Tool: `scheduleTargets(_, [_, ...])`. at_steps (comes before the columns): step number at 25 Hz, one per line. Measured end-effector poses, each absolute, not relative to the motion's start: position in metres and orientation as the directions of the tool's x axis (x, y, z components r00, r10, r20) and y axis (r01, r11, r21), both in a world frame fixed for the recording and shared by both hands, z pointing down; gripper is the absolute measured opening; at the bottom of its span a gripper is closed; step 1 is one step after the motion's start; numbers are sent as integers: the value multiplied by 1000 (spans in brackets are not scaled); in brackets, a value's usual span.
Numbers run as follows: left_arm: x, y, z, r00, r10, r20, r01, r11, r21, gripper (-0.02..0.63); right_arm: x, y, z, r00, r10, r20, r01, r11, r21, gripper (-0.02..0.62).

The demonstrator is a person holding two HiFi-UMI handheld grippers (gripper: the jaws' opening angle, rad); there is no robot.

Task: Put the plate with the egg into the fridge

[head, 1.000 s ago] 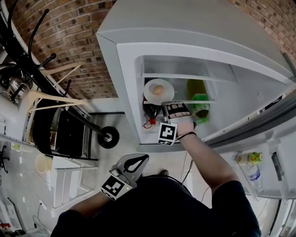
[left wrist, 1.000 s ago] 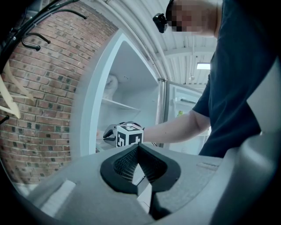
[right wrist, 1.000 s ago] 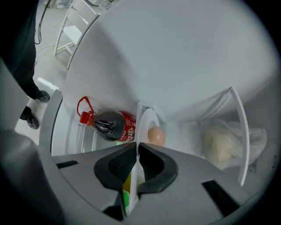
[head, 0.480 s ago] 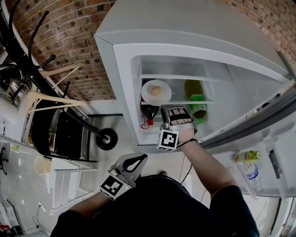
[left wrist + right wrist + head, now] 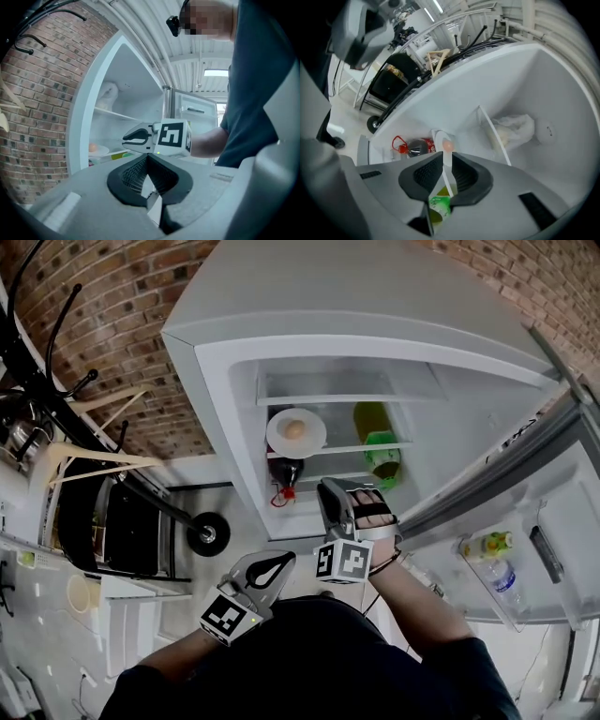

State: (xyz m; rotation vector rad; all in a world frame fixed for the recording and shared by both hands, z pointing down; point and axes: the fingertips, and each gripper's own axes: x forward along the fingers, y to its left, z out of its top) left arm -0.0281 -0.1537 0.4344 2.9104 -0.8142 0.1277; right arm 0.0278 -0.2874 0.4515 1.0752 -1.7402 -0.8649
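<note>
by fridge (image 5: 217, 390), right hand-held gripper (image 5: 447, 159) opened, empty

White round plate (image 5: 281, 445) — level on a shelf (image 5: 349, 449) of the open fridge (image 5: 375, 292), left side; one tan egg (image 5: 294, 428) at its centre.

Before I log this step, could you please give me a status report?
Left gripper shut, empty. Right gripper open, jaws just closing slightly, nothing between them. White round plate with brown egg on fridge shelf. Green bottle alongside, apart.
</note>
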Motion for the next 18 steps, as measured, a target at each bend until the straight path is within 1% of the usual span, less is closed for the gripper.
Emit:
scheduleTargets(3, [-24, -152, 431, 859, -500, 105, -509, -857, 83, 2, 30, -265, 436, -274, -908, 317, -420, 410, 810, 54])
scheduleTargets(7, [-18, -149, 429, 866, -489, 103, -498, -863, 84, 2, 32, -234, 419, -339, -894, 293, -531, 439, 725, 34])
scheduleTargets(11, [-13, -146, 426, 872, -481, 97, -488, -870, 76, 2, 36, -208, 400, -406, -877, 258, -656, 476, 586, 24])
scheduleTargets(14, [-11, -145, 424, 872, -481, 90, -488, -870, 71, 2, 40, -193, 390, -463, -856, 229, -716, 513, 472, 18])
scheduleTargets(18, [-10, -141, 420, 872, -483, 78, -488, -871, 66, 2, 35, -172, 389, -557, -813, 167, -735, 577, 357, 11])
